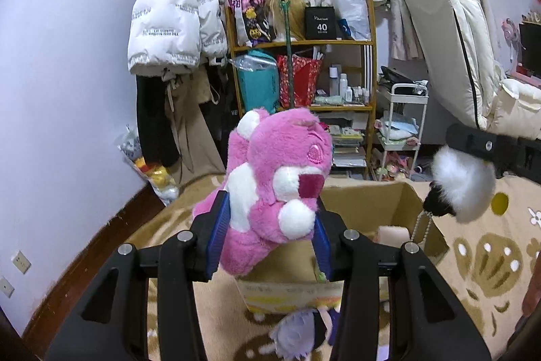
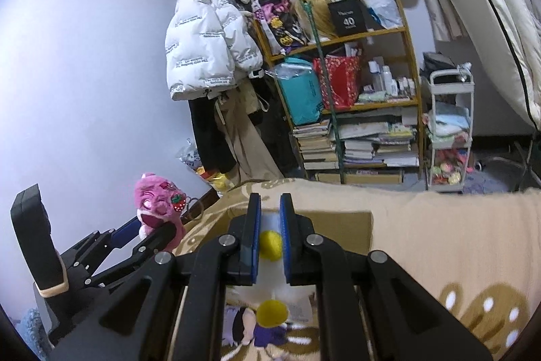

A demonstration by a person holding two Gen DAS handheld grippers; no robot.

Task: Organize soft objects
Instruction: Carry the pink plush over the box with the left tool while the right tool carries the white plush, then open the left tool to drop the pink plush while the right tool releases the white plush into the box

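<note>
Both toys are held above the cardboard box [image 1: 365,209], which sits on the patterned beige blanket [image 1: 490,246]. The left gripper [image 1: 270,236] is clamped on the pink plush bear [image 1: 270,171], with its blue pads pressing into the body on both sides and the head leaning up and forward over the box opening. The right gripper [image 2: 270,236] is pinched nearly closed on the white fluffy toy [image 1: 461,180], which has yellow parts and a bead chain dangling below. Judgement: the step in hand is carry-and-drop, 2 items. To do it well, centre each toy over the opening, lower before letting go, and release 1 at a time. Risk: the chain may snag on the box rim, or the bear may tip out over the near wall.
</note>
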